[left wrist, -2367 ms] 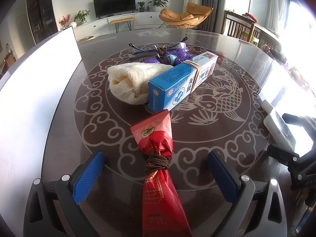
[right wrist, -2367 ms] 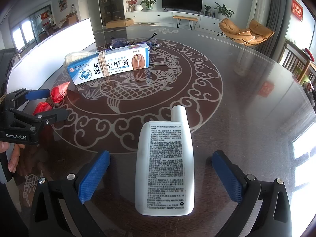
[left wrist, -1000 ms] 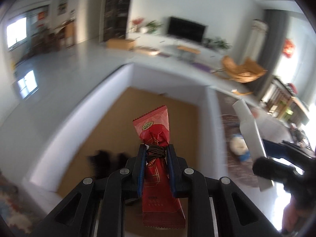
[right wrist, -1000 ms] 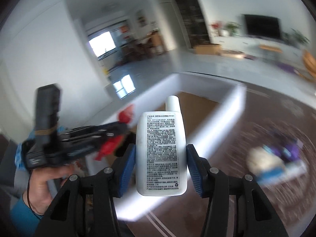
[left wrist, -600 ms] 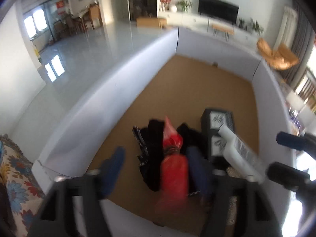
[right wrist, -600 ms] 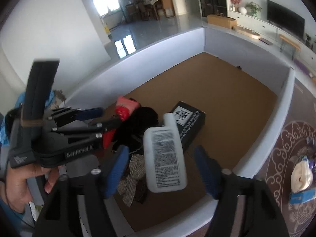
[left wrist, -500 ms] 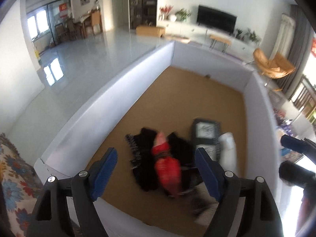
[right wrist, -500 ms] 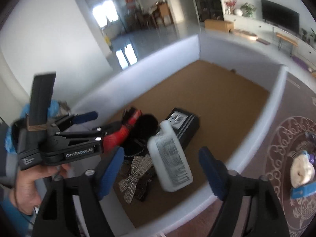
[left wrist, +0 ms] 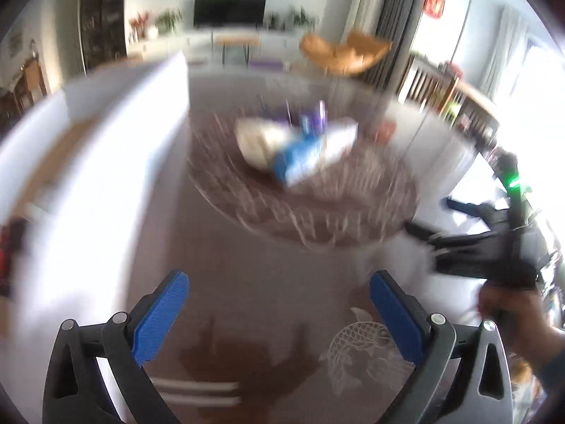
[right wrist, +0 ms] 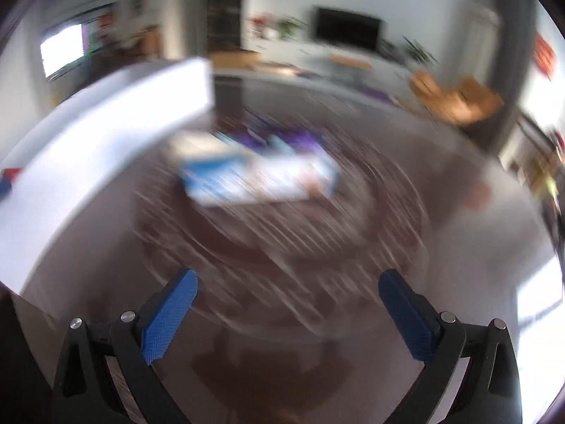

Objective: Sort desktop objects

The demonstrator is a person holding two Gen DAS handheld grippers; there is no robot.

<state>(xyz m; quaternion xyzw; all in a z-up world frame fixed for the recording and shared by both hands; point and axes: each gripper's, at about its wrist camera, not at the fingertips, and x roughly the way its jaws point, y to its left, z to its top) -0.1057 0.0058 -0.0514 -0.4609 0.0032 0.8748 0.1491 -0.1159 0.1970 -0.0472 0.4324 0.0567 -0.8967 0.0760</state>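
Both views are smeared by motion. My left gripper (left wrist: 279, 279) hangs over the dark patterned table (left wrist: 247, 282), its jaws opening wide with nothing between the blue pads. My right gripper (right wrist: 287, 275) is the same, jaws opening and empty; the left wrist view shows it as a black shape (left wrist: 429, 215) held by a hand (left wrist: 512, 311). Ahead of both lie a blue and white box (left wrist: 310, 155) (right wrist: 261, 176), a cream cloth (left wrist: 261, 141) and a purple item (left wrist: 314, 118) (right wrist: 303, 141). A red and dark patch (left wrist: 9, 247) shows inside the bin.
The white-walled bin (left wrist: 123, 134) (right wrist: 106, 130) with a brown floor runs along the table's left side. Behind the table are an orange chair (left wrist: 346, 53), a TV (right wrist: 348, 33) and wooden furniture at the right.
Both grippers let go over the bin: the red packet and the white bottle dropped in. The jaws opened wide, and both hands swung right, back over the table.
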